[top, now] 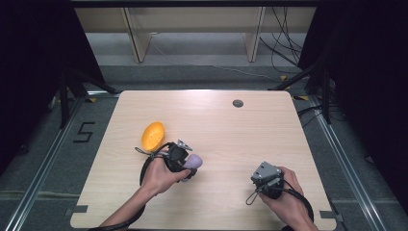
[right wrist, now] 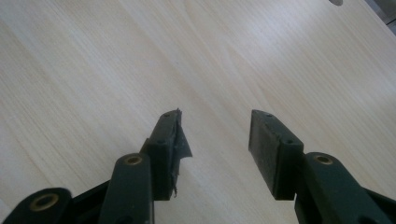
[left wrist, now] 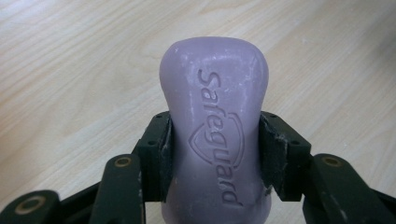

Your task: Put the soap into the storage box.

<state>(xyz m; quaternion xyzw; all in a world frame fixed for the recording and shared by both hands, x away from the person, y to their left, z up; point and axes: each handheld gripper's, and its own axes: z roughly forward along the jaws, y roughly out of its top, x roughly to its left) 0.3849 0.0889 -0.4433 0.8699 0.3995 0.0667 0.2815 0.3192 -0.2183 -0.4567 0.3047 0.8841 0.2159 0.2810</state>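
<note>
purple soap bar [left wrist: 215, 140] clamped, left hand-held gripper [left wrist: 215, 154] level

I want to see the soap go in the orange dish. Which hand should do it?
Probably the left. The left gripper already clamps the purple soap bar, and the orange dish lies close beside it. The right gripper is open with nothing in it, farther from the dish.

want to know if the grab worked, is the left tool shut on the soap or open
Shut on the soap: the left tool has both jaws pressed against the bar's narrow middle, with the wooden table behind it.
</note>
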